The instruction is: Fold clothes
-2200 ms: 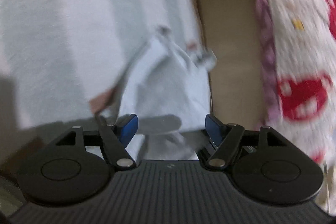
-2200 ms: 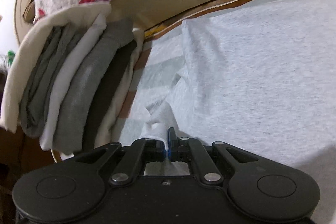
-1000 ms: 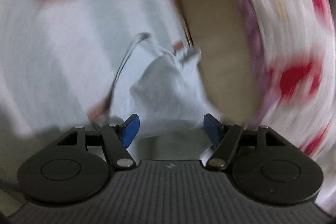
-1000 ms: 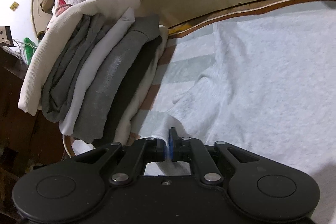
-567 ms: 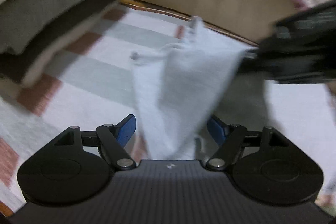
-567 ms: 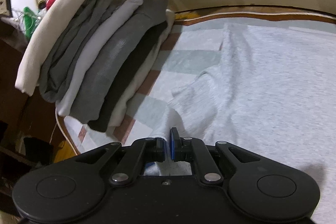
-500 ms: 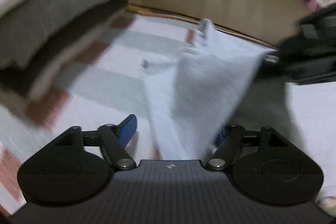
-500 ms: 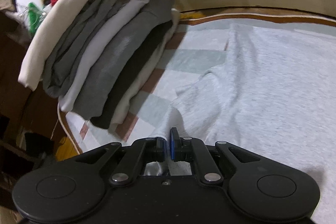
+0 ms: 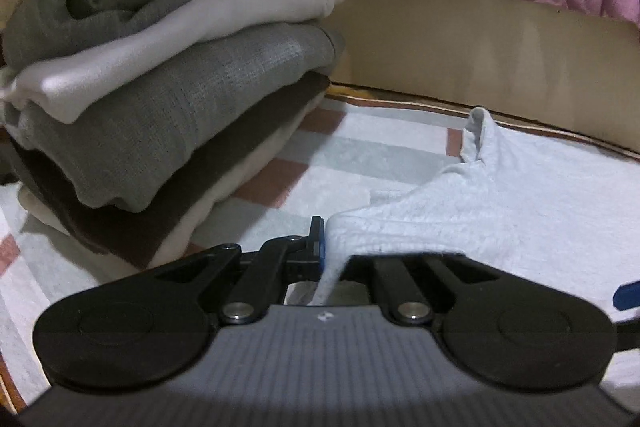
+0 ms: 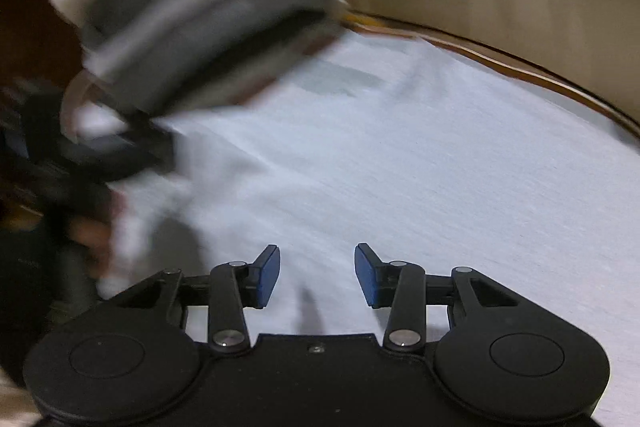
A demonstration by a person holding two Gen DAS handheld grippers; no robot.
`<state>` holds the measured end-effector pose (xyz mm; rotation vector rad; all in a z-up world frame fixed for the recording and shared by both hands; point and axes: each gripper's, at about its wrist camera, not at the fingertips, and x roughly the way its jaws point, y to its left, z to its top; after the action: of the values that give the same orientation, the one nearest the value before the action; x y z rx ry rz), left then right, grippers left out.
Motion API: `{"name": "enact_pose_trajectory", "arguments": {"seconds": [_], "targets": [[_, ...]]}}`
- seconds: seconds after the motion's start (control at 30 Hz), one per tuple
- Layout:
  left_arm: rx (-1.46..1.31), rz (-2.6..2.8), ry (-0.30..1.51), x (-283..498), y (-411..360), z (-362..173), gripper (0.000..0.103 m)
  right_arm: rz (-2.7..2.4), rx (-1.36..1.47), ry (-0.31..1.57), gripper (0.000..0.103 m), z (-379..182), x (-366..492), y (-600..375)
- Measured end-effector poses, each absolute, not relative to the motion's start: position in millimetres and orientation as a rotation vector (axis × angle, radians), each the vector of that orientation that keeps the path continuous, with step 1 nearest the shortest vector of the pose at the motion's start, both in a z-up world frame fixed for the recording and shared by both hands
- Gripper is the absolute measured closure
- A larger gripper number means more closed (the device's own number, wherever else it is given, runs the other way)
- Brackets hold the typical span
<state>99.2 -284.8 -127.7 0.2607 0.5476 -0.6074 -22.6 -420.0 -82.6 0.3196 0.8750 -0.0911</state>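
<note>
Fingers of the left gripper [image 9: 323,247] have just closed, pinching the pale blue garment [image 9: 500,195] right of the folded stack [image 9: 168,75]; keep that corner taut. Right gripper [image 10: 316,275], which pinched cloth earlier, has just spread above it, holding nothing.

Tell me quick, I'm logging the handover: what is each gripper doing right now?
Left gripper: just closed, shut on a fold of the light grey garment.
Right gripper: just opened, jaws apart over the garment, holding nothing.
</note>
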Motion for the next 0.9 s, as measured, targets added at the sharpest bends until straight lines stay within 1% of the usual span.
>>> {"name": "enact_pose_trajectory", "arguments": {"seconds": [0.03,0.13,0.2,0.23,0.3,0.37,0.5,0.53,0.57,0.63,0.67,0.7,0.73,0.8,0.87,0.9], "targets": [[0.258,-0.602,0.559,101,-285,-131,0.099,-0.117,0.277,0.894,0.056,-91,-20,-417],[0.17,-0.6,0.689,118,-277,-144,0.099,-0.101,0.122,0.9,0.056,-110,-12,-391],[0.043,-0.607,0.757,132,-261,-152,0.099,-0.09,-0.011,0.845,0.057,-115,-12,-370],[0.015,-0.622,0.76,137,-257,-151,0.099,-0.089,-0.017,0.827,0.057,-116,-11,-366],[0.012,-0.695,0.687,139,-258,-137,0.1,-0.08,-0.013,0.811,0.057,-117,-9,-364],[0.033,-0.844,0.551,129,-268,-114,0.1,-0.066,0.005,0.811,0.057,-116,-7,-366],[0.176,-1.21,0.362,82,-301,-92,0.099,0.001,0.066,0.828,0.058,-110,-12,-374],[0.232,-1.281,0.362,68,-311,-94,0.098,0.022,0.098,0.826,0.059,-104,-22,-382],[0.279,-1.334,0.381,57,-320,-99,0.097,0.012,0.126,0.797,0.058,-97,-39,-390],[0.353,-1.4,0.47,41,-336,-117,0.094,-0.029,0.214,0.756,0.055,-85,-74,-415],[0.382,-1.415,0.521,37,-342,-126,0.091,-0.061,0.264,0.763,0.055,-84,-86,-430],[0.399,-1.408,0.583,37,-347,-134,0.081,-0.111,0.299,0.771,0.055,-84,-98,-444],[0.412,-1.399,0.649,39,-350,-140,0.075,-0.175,0.314,0.771,0.055,-83,-109,-457],[0.427,-1.391,0.745,41,-348,-149,0.07,-0.244,0.332,0.766,0.054,-80,-120,-469],[0.432,-1.379,0.803,41,-342,-147,0.062,-0.266,0.373,0.736,0.054,-76,-120,-472],[0.424,-1.385,0.834,44,-338,-142,0.056,-0.26,0.411,0.723,0.054,-74,-117,-473]]}}
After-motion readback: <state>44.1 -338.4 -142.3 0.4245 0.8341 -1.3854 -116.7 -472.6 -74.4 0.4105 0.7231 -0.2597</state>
